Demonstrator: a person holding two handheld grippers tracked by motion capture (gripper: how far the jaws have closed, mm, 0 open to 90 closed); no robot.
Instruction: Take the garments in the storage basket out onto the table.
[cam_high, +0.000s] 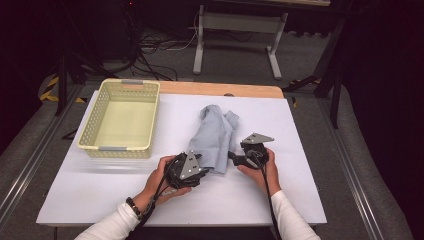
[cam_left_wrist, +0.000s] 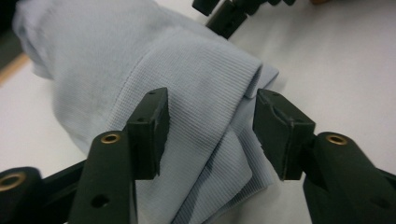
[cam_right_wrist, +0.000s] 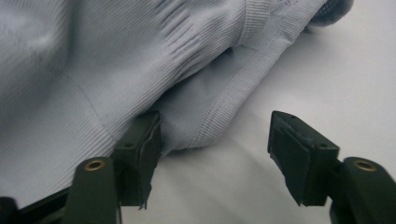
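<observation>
Cloth (cam_high: 215, 137): pale blue, bunched mid-table (cam_high: 300, 165), basket (cam_high: 121, 119) apart at left. Left tool (cam_left_wrist: 210, 133): released, ribbed hem between jaws, not pinched. Right tool (cam_right_wrist: 215, 154): released, at hem edge. Advised: both layers are seated deep before clenching, so the hem is not dropped.

No legible text, label, brand, number or sign in any view. Checked: cloth (cam_high: 214, 137), basket (cam_high: 120, 150), table (cam_high: 300, 200), both grippers – nothing readable on any of them
</observation>
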